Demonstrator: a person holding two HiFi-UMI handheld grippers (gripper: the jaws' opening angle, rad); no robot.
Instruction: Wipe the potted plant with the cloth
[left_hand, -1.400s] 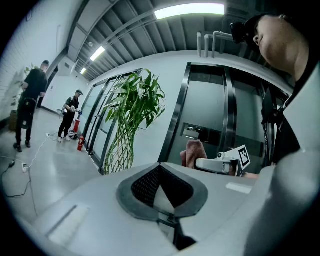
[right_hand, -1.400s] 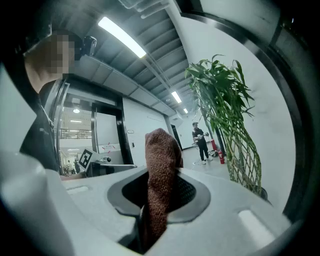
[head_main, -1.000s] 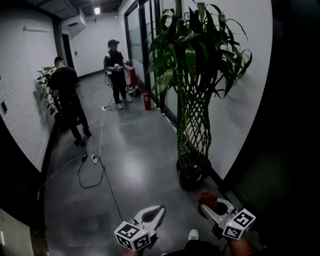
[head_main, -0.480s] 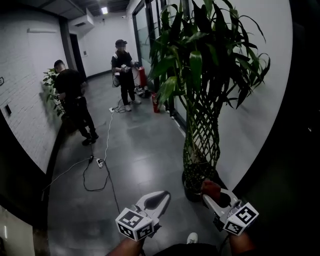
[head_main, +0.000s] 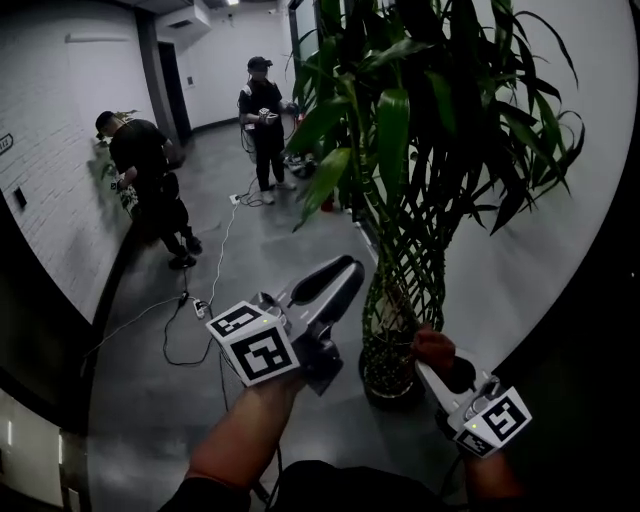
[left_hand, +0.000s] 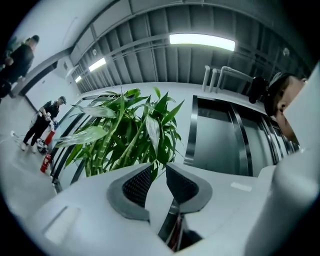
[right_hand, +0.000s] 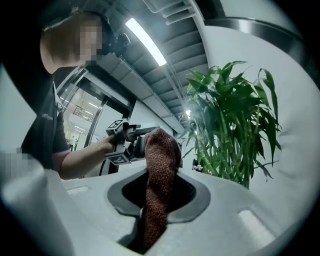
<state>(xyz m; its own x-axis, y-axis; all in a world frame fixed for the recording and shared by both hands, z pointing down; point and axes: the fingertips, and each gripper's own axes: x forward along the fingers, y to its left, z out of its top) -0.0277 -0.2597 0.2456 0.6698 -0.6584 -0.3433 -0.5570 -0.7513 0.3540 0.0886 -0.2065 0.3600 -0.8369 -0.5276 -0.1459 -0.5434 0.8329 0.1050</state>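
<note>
Counting two grippers here, one per hand, each with one marker cube.

Left gripper: up high in front of the leaves, unclenched, just been opening. Nothing in the gap between the two pads, only green foliage well beyond them in the left gripper view.

Right gripper: lower down and off to the right, clamped tight on one cloth. Reddish-brown knit, bunched up and poking out past the tips. Looks close to the bottom of the stems in the head view, but can't tell if touching.

One potted plant right in front: long glossy green leaves up top, stems woven into a lattice tube below, one dark round pot on the grey floor. Parked just beside the white wall on the right.

Further down the corridor, two people in dark clothes. One person over by the white brick wall on the left, a second person farther back, standing with something held in both hands.

Also one dark cable snaking across the floor, looping near one small power strip.
</note>
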